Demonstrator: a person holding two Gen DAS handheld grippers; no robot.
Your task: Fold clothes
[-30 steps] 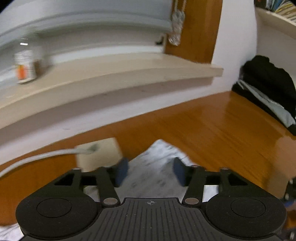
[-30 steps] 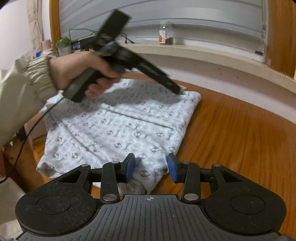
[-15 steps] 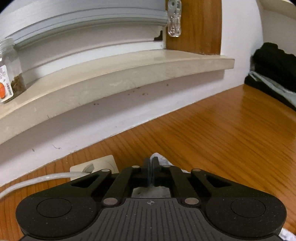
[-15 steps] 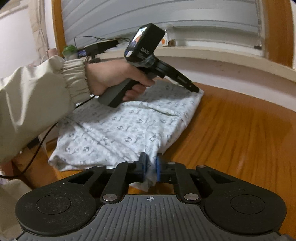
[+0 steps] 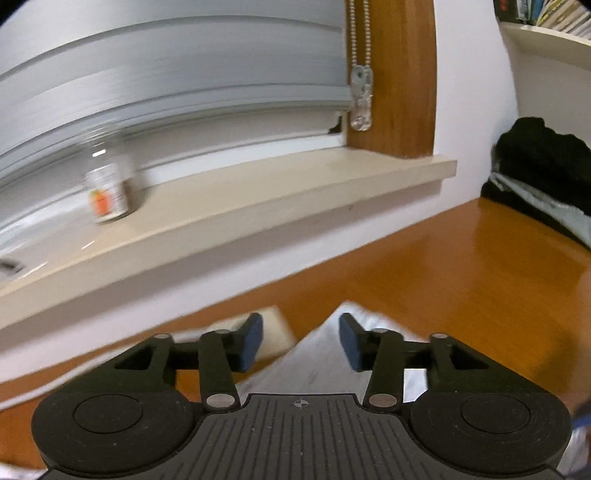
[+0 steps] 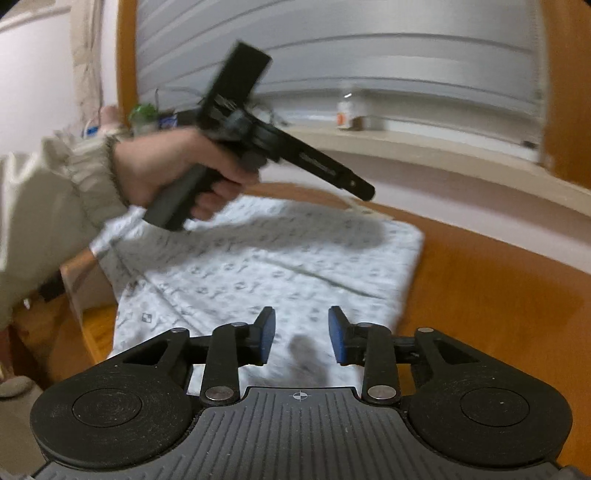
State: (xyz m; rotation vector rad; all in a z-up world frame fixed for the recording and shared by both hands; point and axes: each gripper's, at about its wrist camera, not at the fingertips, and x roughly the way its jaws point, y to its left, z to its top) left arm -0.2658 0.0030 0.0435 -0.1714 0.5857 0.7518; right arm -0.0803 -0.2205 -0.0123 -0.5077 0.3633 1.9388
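A folded patterned garment [image 6: 280,266] is seen flat on the wooden table [image 6: 480,280], its near corner below the empty, wide-parted right gripper [image 6: 301,336], its far corner beneath the likewise wide left gripper [image 5: 301,341].

It is a room in a home: wooden table [image 5: 461,280], window sill [image 5: 258,199] with a jar [image 5: 107,192], bookshelf [image 5: 546,33].

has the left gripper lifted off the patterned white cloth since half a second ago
Yes. The left gripper rose clear of the patterned white cloth, toward the window sill, jaws now open.
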